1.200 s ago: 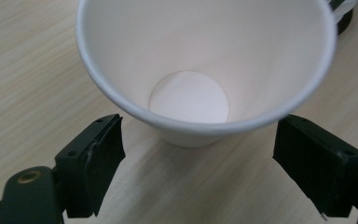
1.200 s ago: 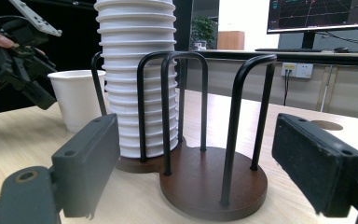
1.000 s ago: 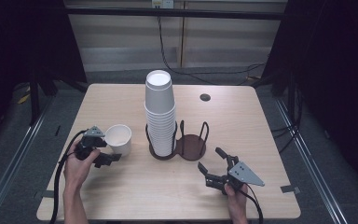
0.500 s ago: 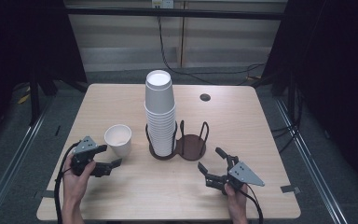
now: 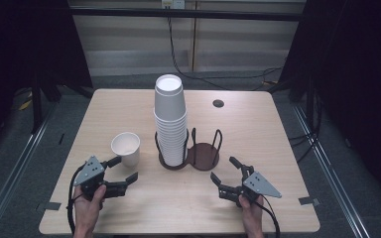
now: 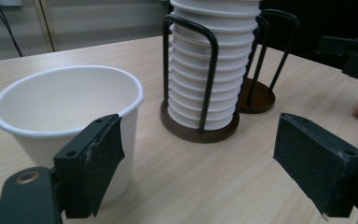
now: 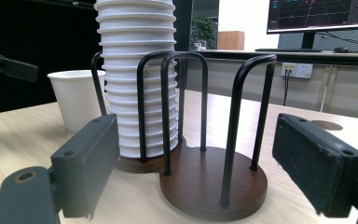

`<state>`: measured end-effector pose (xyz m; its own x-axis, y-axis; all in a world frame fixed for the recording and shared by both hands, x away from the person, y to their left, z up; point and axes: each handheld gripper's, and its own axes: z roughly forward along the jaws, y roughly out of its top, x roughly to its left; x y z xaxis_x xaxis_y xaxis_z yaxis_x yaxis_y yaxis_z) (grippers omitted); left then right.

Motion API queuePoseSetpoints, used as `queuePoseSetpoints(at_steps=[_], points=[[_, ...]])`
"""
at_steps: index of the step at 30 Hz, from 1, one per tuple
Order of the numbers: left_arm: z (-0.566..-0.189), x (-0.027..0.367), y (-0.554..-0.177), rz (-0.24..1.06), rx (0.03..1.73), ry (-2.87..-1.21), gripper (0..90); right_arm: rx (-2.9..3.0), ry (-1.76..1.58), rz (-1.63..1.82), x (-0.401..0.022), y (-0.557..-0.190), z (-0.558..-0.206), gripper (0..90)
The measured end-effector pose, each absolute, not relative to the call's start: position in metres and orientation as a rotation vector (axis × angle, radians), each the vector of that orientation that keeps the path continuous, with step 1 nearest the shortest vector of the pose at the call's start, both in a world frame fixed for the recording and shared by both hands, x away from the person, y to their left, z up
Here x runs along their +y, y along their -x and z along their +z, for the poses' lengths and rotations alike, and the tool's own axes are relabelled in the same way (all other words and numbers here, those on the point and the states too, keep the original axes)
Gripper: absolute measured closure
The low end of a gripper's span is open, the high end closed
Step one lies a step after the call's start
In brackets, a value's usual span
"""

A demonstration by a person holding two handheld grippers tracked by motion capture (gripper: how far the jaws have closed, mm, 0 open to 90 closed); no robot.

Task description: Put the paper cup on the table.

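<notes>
Right now my left tongs (image 5: 122,169) sit at the near-left of the worktop (image 5: 278,144), spread wide with nothing gripped; they have just been opening, and the gap between their pads holds only bare wood; in the left gripper view the single white paper cup (image 6: 70,126) stands upright just behind the left pad, near it, though I cannot tell whether they touch; from the high view that cup (image 5: 126,148) rests on the worktop just left of the dark two-ring cup holder (image 5: 203,154); the tall stack of white cups (image 5: 169,121) fills the holder's left ring, while the right ring shows its brown base; my right tongs (image 5: 224,170) rest at the near-right, also wide apart and holding nothing, pointing at the holder; a small round grommet (image 5: 218,103) sits at the far side.
</notes>
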<state>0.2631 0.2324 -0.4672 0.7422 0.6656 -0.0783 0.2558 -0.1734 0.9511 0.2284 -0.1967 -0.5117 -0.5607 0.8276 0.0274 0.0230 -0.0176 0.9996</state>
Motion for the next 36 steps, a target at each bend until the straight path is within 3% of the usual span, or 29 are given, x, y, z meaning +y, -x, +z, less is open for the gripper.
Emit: queuePoseSetpoints(at_steps=[15,24,28,36], points=[[-0.485,0.186,-0.252,0.495,0.699,-1.585,15.4,1.636,-0.896,1.645,-0.197,-0.228,-0.512,14.4],[-0.495,0.153,-0.252,0.505,0.649,-1.623,15.4,1.636,-0.896,1.645,-0.197,-0.228,-0.512,14.3],[-0.506,0.148,-0.253,0.487,0.665,-1.620,15.2,1.636,-0.896,1.645,-0.197,-0.228,-0.512,14.2],[-0.510,0.151,-0.242,0.569,0.637,-1.496,15.1,1.635,-0.895,1.643,-0.197,-0.228,-0.512,14.2]])
